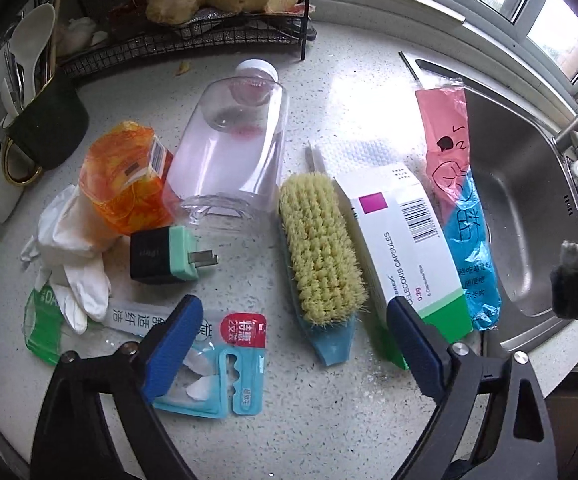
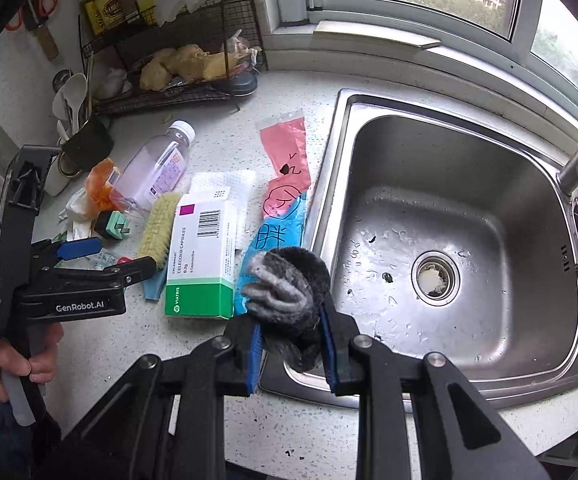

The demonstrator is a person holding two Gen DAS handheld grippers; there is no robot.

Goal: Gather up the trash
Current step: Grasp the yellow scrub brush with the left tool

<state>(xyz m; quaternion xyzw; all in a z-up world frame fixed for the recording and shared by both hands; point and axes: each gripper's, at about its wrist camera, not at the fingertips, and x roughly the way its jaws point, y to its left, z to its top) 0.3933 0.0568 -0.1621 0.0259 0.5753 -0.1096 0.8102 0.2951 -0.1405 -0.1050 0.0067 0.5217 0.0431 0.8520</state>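
Grippers differ plainly: the right gripper (image 2: 291, 354) is narrowed on a grey knitted glove (image 2: 289, 292), its blue ribbed pads pinching the woolly fabric from both sides at lower centre of the right wrist view, over the steel rim where table (image 2: 129, 360) meets sink (image 2: 449, 208). The left gripper (image 1: 293, 344) stands wide with nothing between its blue pads, hanging above the speckled white table at the bottom of the left wrist view; its left pad lies over a light blue blister pack (image 1: 225, 376) with a red tag, its right pad in front of the green end of a cardboard capsule box (image 1: 401, 240), contact with either unclear. A hand (image 2: 5, 356) grips its handle at lower left of the right wrist view. Between the pads, higher in the frame, lies a brush (image 1: 321, 248) with stiff yellow bristles and a pale blue body. Left of it are a clear, flattened-looking plastic bottle (image 1: 233, 140) with a white cap, a crinkled orange wrapper (image 1: 125, 184), a limp white glove (image 1: 77, 264) and a black and mint plug (image 1: 165, 256) with metal prongs. Right of the box a glossy pink and blue bag (image 1: 457, 184) lies along the sink edge. A black wire rack (image 1: 193, 28) holding ginger sits at upper left.
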